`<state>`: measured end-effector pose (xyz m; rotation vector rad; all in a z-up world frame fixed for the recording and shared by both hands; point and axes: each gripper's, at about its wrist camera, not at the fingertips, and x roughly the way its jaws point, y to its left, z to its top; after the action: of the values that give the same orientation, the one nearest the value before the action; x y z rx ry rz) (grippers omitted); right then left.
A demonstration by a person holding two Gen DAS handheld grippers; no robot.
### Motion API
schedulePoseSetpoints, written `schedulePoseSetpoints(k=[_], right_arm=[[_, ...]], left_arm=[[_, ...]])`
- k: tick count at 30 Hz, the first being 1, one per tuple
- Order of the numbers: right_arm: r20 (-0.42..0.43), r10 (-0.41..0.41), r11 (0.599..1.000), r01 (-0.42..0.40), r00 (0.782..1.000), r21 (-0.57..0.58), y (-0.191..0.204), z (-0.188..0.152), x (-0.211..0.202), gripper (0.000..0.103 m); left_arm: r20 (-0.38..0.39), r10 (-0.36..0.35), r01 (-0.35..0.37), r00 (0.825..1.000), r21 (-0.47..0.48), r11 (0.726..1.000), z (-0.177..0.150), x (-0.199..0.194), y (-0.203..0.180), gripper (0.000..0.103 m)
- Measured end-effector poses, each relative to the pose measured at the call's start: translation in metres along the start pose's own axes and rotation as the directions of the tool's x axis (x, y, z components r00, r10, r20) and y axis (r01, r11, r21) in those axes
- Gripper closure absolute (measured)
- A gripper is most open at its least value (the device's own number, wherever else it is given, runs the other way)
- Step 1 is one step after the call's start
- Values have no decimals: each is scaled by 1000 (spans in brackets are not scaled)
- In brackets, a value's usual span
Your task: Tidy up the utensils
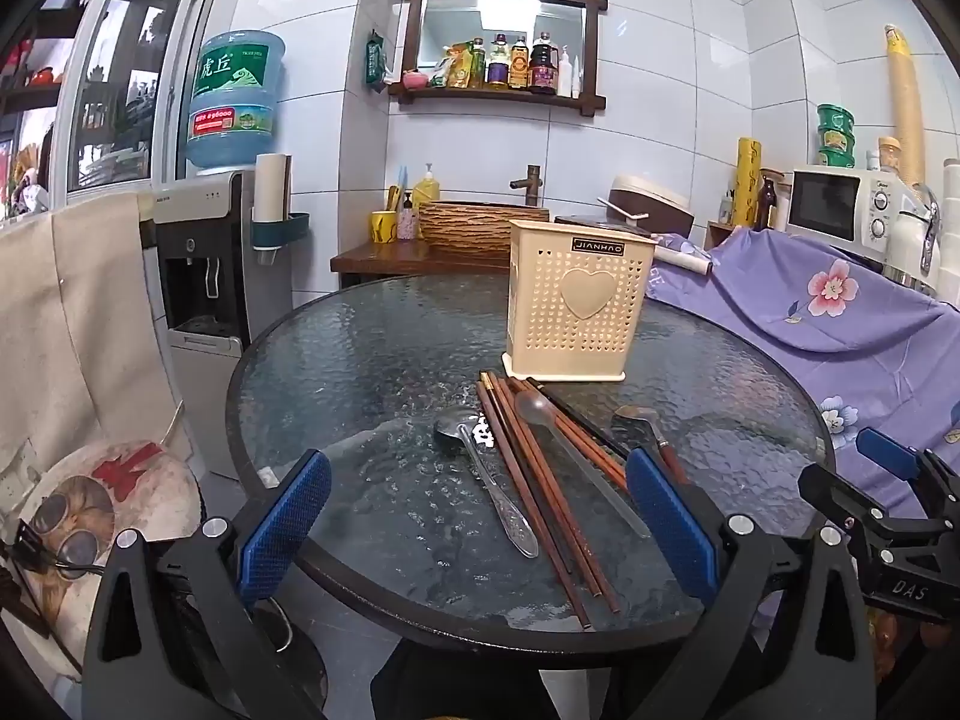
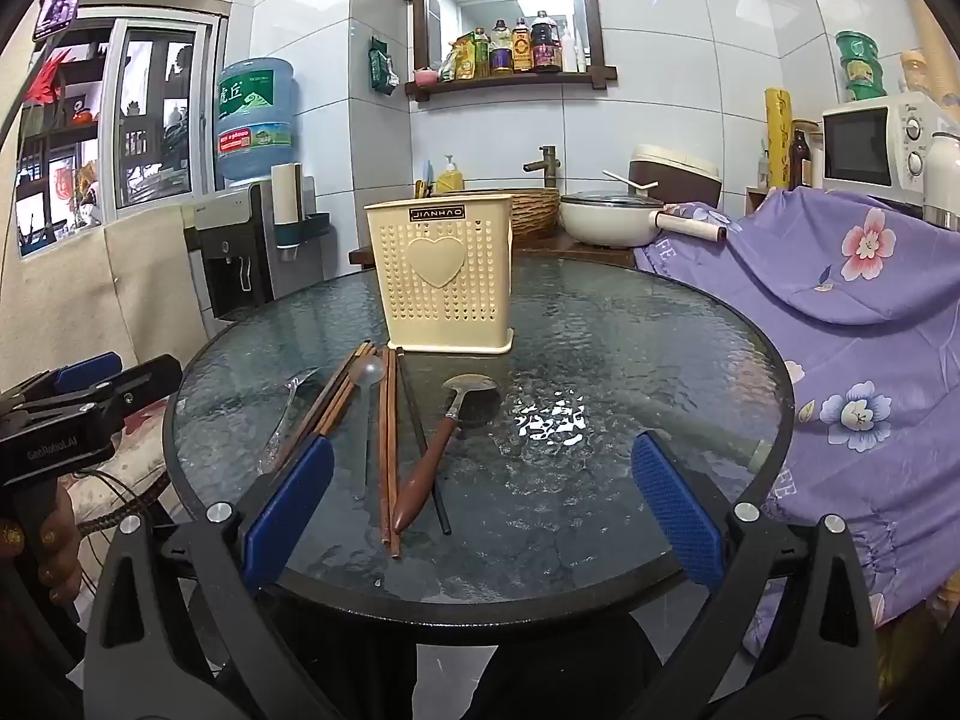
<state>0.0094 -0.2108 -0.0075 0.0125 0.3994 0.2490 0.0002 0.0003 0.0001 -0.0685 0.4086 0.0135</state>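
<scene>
Lying lengthwise toward the holder (image 2: 443, 276) — seemingly — chopsticks (image 2: 389, 444); both tools (image 1: 477, 531) (image 2: 483, 519) spread.

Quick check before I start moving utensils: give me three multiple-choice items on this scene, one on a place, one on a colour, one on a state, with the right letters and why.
1. Where does the cream utensil holder stand?
A. on the glass table, behind the loose utensils
B. on the purple flowered cloth
C. on the microwave

2. What colour is the handle of the wooden-handled spoon?
A. blue
B. reddish brown
C. white

3. How do the left gripper and the right gripper stand?
A. both open, holding nothing
B. left shut on the chopsticks
C. right shut on a spoon

Answers:
1 A: its base rests on the glass, just beyond the tips of the chopsticks.
2 B: the handle lying on the glass is reddish brown.
3 A: in each wrist view the blue fingers stand wide apart with nothing between them.
</scene>
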Motion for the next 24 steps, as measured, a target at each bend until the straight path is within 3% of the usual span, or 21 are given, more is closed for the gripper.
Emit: schedulePoseSetpoints(k=[24], right_arm=[[0,0,1000,0,1000,-4,2,2,0,5]], left_arm=[[4,0,0,1000,3,1000,-2,-1,2,6]])
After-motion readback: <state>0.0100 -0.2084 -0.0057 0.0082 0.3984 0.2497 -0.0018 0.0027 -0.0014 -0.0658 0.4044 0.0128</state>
